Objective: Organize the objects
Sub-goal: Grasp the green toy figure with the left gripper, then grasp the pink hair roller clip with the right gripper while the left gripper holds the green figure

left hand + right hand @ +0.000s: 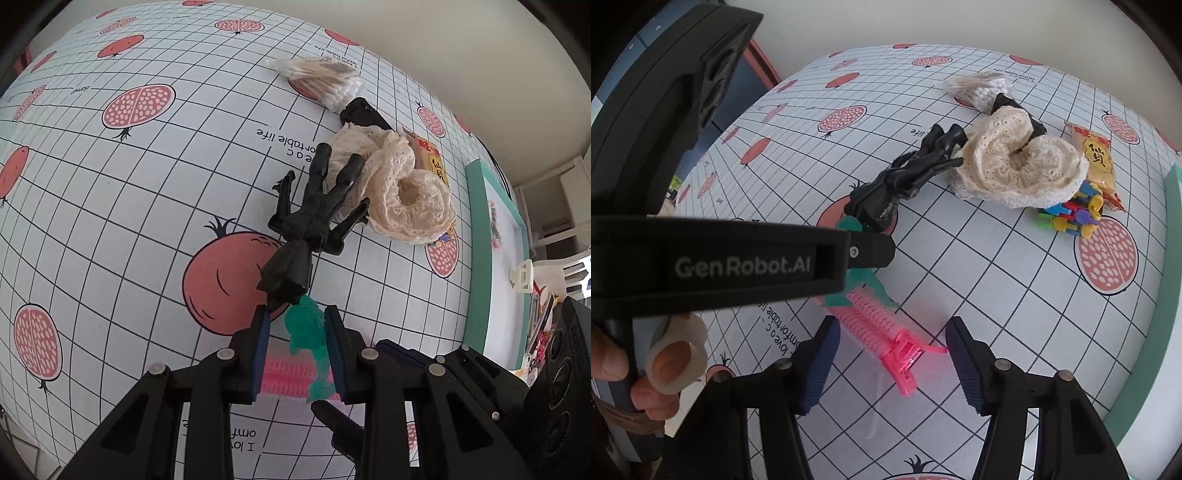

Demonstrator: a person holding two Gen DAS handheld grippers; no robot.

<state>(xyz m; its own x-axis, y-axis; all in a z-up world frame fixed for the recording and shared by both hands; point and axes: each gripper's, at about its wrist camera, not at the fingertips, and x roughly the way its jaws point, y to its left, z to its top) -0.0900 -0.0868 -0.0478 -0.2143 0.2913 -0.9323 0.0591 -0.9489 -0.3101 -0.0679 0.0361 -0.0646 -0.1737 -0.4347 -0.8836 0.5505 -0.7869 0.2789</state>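
Note:
A translucent green toy (306,326) lies between the fingers of my left gripper (297,314). The jaws are narrowed around it. The right pad is against it and a thin gap shows on the left. Just behind the toy lies a pink hair roller (871,321), its clip end between the wide-open pads of my right gripper (893,332). A black action figure (312,214) lies flat just beyond the green toy (866,280). The left gripper (871,251) crosses the right wrist view and covers the middle of the toy.
Beyond the figure lies a cream lace cloth (402,184) over a black object (360,110), with a cotton swab bag (321,79) and a snack packet (1099,158). Colourful plastic blocks (1071,216) sit beside the cloth. A teal-rimmed tray (478,240) stands at the right. A hand (613,363) holds the left gripper.

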